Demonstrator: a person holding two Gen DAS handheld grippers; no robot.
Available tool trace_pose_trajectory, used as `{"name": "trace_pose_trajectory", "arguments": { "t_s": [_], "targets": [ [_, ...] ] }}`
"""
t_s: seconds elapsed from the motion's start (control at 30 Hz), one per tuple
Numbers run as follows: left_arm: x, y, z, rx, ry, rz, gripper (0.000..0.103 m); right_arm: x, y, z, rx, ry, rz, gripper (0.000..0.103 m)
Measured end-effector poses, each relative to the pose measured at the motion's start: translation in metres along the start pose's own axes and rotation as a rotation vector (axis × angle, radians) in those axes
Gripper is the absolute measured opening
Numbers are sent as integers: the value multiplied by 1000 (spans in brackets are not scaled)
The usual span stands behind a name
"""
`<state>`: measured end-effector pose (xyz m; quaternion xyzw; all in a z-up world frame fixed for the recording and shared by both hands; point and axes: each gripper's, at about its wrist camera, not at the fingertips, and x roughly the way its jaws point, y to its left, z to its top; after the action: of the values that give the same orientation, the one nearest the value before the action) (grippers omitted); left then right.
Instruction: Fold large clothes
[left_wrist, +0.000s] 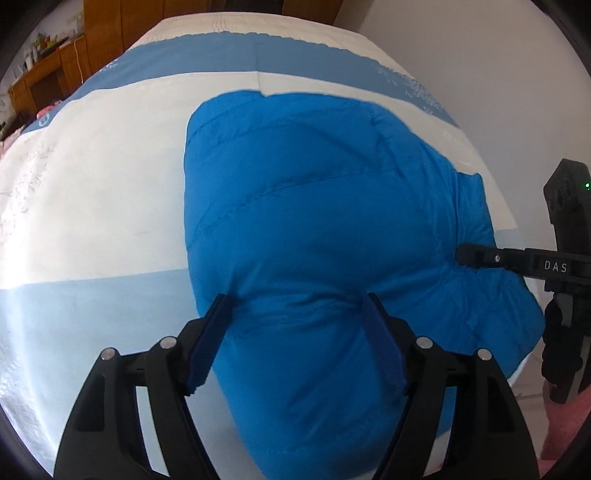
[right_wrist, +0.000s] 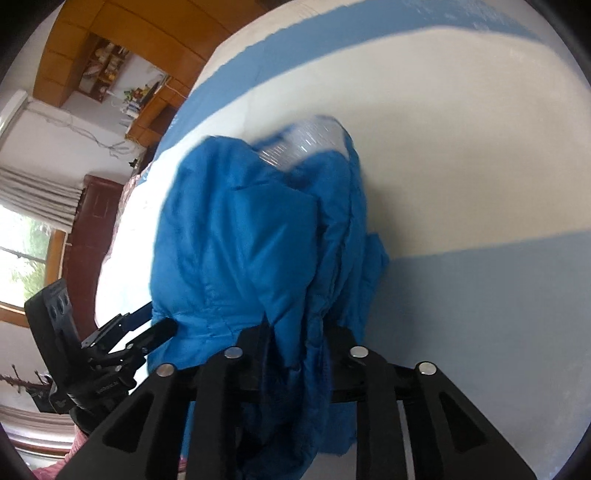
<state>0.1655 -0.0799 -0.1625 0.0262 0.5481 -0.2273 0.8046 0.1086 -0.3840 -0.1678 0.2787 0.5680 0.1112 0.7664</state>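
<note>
Jacket: one bright blue puffy jacket (left_wrist: 314, 229), bunched into a rounded heap on the bed, near its front edge.
Bed: one, under a white cover (left_wrist: 92, 192) crossed by pale blue bands.
Grippers: two in play, both at the jacket.
Left gripper: left gripper (left_wrist: 295, 306) has its jaws spread wide, a thick fold of the jacket bulging up between the two blue pads (left_wrist: 207, 350); the pads look to be touching the fabric at each side, though I can't say for sure they're squeezing it.
Right gripper: right gripper (right_wrist: 295, 332) has its jaws drawn in close, clamped on a gathered bunch of the jacket's edge, which spills down between its fingers.
Spacing: from the left camera, the right gripper's tip bites the jacket's right side, well apart from the left one.
Background: wooden cabinets (right_wrist: 110, 40) and one window (right_wrist: 26, 254), blurred.
</note>
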Motion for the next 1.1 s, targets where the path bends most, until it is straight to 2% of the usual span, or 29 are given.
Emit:
{"name": "trace_pose_trajectory", "arguments": {
  "t_s": [0.1,0.2,0.27,0.3,0.37,0.43,0.5,0.57,0.67,0.77,0.9,0.97,1.1],
  "targets": [
    [10,-5,-3,21,-8,39,77,15,-11,-2,21,-22,35,25],
    [9,0,1,-12,12,23,78,11,-9,0,5,-25,34,27],
    [0,4,4,-34,28,13,73,-6,2,-1,-20,-40,-17,34],
    [-7,6,5,-44,29,18,70,-19,11,-2,-50,-68,-70,36],
    [-28,9,4,-49,4,43,69,-43,30,-8,-115,-132,-157,36],
    [-45,8,3,-44,-27,56,69,-63,53,-13,-187,-172,-153,36],
    [-58,5,1,-56,-41,55,69,-71,75,-17,-244,-167,-99,36],
    [-63,-1,-2,-74,-38,38,69,-63,100,-26,-315,-120,-62,30],
    [-61,-9,-10,-68,-19,11,69,-48,114,-39,-379,-62,-81,23],
    [-52,-17,-22,-32,1,22,69,-40,104,-47,-387,-27,-122,20],
    [-35,-17,-32,-27,43,-3,71,-22,73,-64,-346,35,-168,8],
    [-28,-18,-34,-20,44,-1,72,-13,54,-69,-288,53,-154,0],
    [-12,-18,-39,-9,50,20,76,7,26,-79,-184,64,-89,0]
  ]
}}
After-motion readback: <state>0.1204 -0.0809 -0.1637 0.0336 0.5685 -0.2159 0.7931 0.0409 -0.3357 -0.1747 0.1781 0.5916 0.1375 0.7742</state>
